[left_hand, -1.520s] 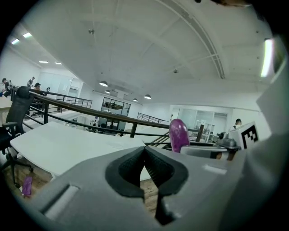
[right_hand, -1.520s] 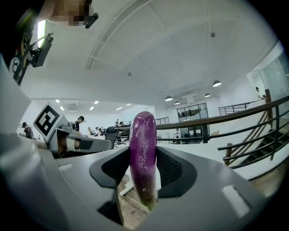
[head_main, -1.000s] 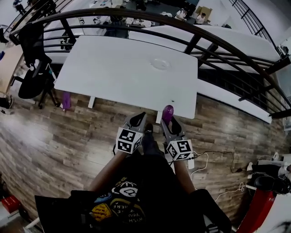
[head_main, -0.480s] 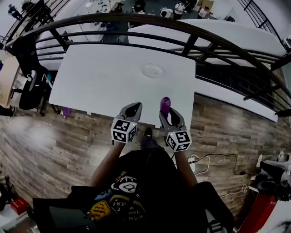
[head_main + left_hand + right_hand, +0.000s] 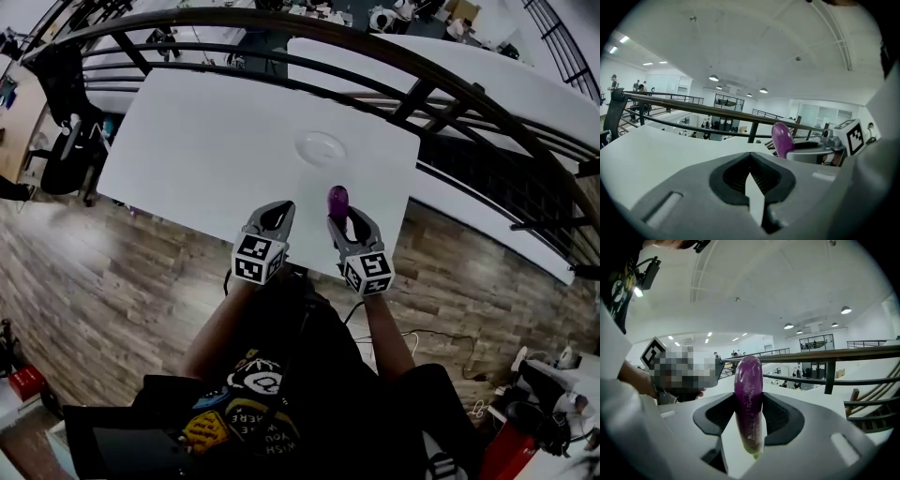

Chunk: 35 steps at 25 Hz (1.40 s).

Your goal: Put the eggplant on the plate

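Note:
A purple eggplant (image 5: 337,199) stands upright in my right gripper (image 5: 348,217), which is shut on it, over the near part of the white table (image 5: 206,131). In the right gripper view the eggplant (image 5: 748,380) fills the gap between the dark pads of the right gripper (image 5: 750,401), stem end down. A pale round plate (image 5: 321,147) lies on the table just beyond the eggplant. My left gripper (image 5: 276,217) hovers beside the right one, shut, with nothing in it. In its own view the left gripper (image 5: 750,154) has its tips together, and the eggplant (image 5: 782,139) shows to the right.
A dark metal railing (image 5: 422,89) runs behind the table. An office chair (image 5: 66,112) stands off the table's left end. Wooden floor (image 5: 112,281) lies below the near edge, where the person stands.
Both grippers have come forward from over the floor, past the table's near edge, and now hang over the tabletop closer to the plate. The eggplant stays gripped in the right one.

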Motion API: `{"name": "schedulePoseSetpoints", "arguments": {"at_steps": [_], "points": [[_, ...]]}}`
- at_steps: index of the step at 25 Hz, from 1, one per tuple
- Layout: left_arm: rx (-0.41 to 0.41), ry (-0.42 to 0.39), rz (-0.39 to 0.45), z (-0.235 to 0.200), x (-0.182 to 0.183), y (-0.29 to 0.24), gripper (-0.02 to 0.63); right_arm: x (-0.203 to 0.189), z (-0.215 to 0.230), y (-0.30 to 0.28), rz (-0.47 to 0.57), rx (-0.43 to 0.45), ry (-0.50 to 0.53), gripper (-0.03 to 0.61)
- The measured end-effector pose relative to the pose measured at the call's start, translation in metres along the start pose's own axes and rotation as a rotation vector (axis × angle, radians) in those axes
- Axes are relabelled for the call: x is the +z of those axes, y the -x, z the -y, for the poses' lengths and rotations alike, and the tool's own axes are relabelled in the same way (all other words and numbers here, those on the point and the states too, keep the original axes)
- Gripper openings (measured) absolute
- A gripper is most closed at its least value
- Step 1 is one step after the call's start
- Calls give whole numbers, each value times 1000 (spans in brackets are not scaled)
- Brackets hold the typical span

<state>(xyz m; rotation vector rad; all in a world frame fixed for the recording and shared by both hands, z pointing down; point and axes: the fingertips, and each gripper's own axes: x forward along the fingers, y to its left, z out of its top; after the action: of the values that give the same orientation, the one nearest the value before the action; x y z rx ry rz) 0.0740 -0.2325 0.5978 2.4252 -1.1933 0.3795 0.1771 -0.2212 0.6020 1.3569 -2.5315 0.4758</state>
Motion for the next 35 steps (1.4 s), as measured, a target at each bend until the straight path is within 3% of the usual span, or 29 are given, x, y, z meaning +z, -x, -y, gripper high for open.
{"name": "schedulePoseSetpoints", "arguments": {"at_steps": [9, 15, 21, 28, 35], "points": [[26, -12, -15, -27, 10, -35, 5, -31, 77, -118, -280, 73, 323, 190], [58, 17, -2, -65, 17, -40, 5, -57, 99, -187, -493, 138, 534, 190], [101, 77, -24, -88, 0, -21, 5, -96, 116, -232, -719, 207, 705, 190], [179, 159, -41, -105, -21, -5, 5, -119, 141, -241, -819, 235, 743, 190], [201, 203, -35, -125, -25, 4, 5, -118, 138, -246, -792, 259, 691, 212]]}}
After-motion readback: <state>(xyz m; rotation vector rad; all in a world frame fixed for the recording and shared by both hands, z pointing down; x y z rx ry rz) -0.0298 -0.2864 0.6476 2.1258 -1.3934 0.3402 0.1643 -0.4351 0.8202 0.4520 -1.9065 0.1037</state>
